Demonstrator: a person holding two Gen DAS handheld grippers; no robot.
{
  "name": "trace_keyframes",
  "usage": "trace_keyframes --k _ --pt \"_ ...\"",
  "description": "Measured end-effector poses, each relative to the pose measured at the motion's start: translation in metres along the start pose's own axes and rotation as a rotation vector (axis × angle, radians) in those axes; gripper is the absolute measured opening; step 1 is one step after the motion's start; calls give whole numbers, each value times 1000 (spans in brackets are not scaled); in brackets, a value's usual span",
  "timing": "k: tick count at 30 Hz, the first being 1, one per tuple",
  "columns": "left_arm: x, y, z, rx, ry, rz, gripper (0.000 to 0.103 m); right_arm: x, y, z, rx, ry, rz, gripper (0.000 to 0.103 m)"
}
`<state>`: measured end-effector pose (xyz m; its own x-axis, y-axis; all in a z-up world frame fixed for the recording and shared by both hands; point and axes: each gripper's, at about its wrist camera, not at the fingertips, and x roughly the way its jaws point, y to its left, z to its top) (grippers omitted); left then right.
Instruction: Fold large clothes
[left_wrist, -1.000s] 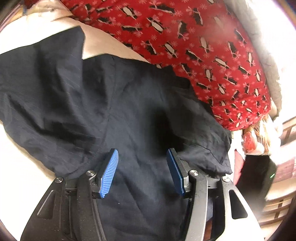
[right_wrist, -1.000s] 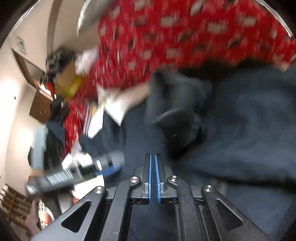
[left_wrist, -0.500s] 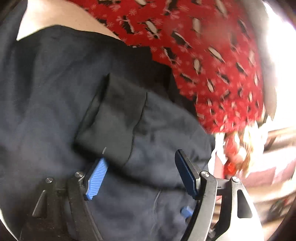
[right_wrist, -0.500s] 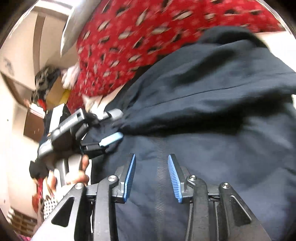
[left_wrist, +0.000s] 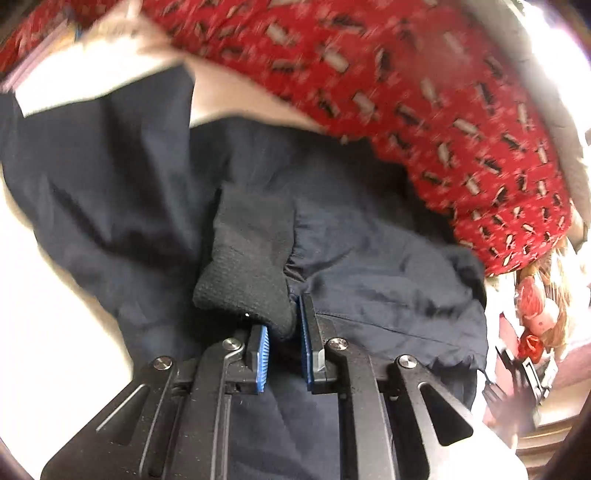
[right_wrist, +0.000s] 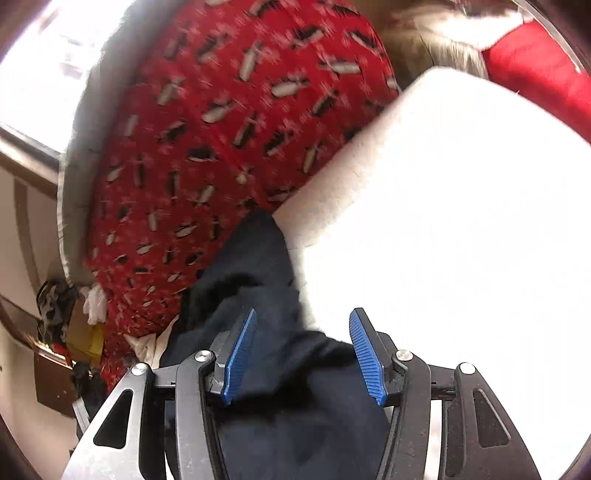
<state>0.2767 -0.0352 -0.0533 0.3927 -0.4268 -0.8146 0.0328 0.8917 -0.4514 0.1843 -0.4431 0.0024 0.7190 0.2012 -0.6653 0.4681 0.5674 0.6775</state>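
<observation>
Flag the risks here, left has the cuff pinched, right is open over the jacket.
1. The left gripper, whose fingers have just been closing, pinches only the edge of the knit cuff; a pull may slip it free.
2. The right gripper, just opening, holds nothing, so the dark jacket could drag unevenly toward the red blanket.

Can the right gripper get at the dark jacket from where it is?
Probably yes: the right gripper has its fingers open, and the dark jacket lies directly beneath and ahead with nothing covering it.
</observation>
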Motion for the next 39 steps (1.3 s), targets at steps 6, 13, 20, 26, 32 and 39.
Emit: trace_keyframes --k 6,13,20,26,32,39 --pt "0 -13 -1 34 24 9 14 -2 32 -9 -210 -28 22 4" --pt "11 -18 -22 139 76 54 16 8 1 -16 -224 74 -133 4" --pt "-41 -10 -20 64 0 -98 16 -6 58 2 -298 -48 14 26" --pt "19 -18 -3 76 88 19 16 79 71 -11 -303 103 -88 29" --pt "-11 -7 7 58 59 -50 16 71 124 -39 -413 -2 -82 29" --pt "-77 78 53 -84 -66 46 38 135 191 -123 -573 219 -1 44"
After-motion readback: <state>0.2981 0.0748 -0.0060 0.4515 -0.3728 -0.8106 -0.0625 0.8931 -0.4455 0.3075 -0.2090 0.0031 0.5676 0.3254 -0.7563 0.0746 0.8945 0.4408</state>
